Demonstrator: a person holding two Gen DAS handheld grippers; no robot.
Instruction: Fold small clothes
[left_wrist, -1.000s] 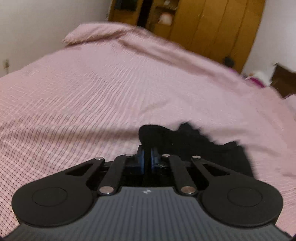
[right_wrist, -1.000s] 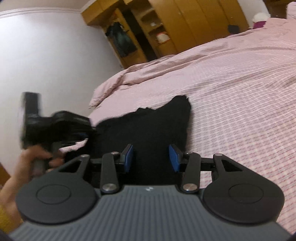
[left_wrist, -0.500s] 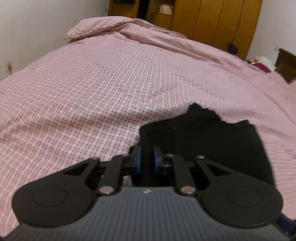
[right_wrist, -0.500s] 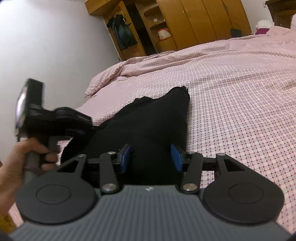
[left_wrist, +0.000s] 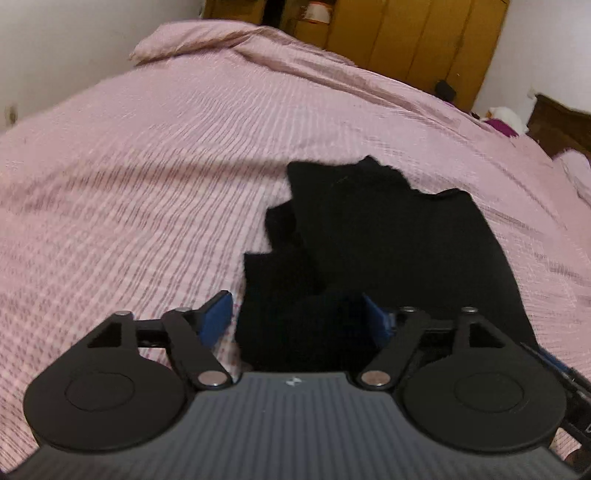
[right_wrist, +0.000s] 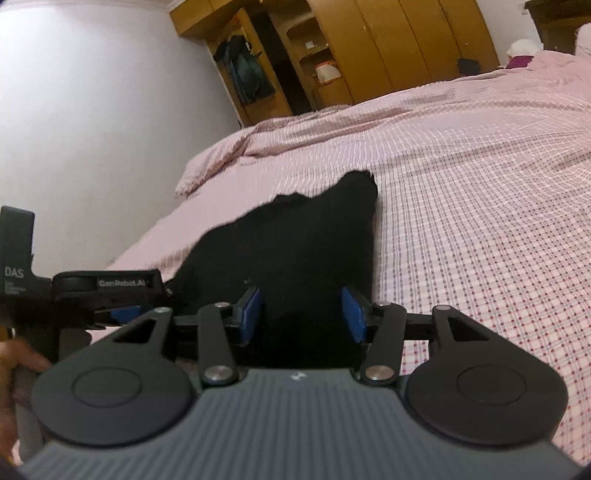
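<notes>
While jaws have just been opening, left tongs (left_wrist: 299, 314) wide over black garment (left_wrist: 388, 240) on bed (left_wrist: 147, 184), gripping nothing. Right tongs (right_wrist: 301, 314) half open astride cloth, grip unclear. Fold released; probably needs regrasping an edge.

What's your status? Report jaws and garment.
Left gripper jaws just opened, black garment released between them. Right gripper jaws apart, astride the garment, not pinching. Garment flat on pink bedspread; nothing in the way.
</notes>
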